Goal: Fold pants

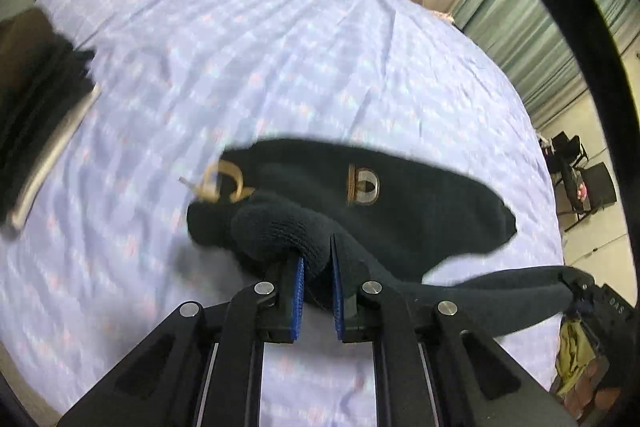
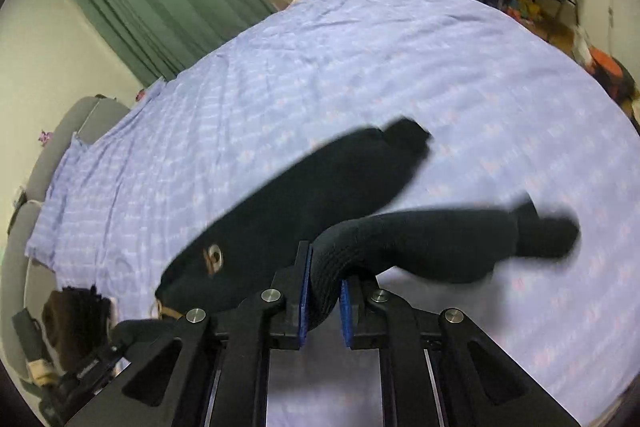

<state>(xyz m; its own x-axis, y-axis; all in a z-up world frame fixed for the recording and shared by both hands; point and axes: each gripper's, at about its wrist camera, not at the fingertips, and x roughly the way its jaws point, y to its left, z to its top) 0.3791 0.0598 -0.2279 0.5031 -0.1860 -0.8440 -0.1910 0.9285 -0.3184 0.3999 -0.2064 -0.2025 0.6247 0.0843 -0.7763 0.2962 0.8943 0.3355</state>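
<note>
Both your left gripper (image 1: 317, 269) and right gripper (image 2: 325, 285) are pinching the pants (image 1: 400, 203) over the bed (image 1: 240, 67); keep the fabric taut and level as you lay it down.

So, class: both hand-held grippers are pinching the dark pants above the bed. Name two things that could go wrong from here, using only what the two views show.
1. The left hand-held gripper pinches only a narrow roll of the pants; it may slip out.
2. The right hand-held gripper grips a similar roll while the legs trail on the bedsheet, so the fold may land crooked. The drawstring could end up bunched inside it.
</note>
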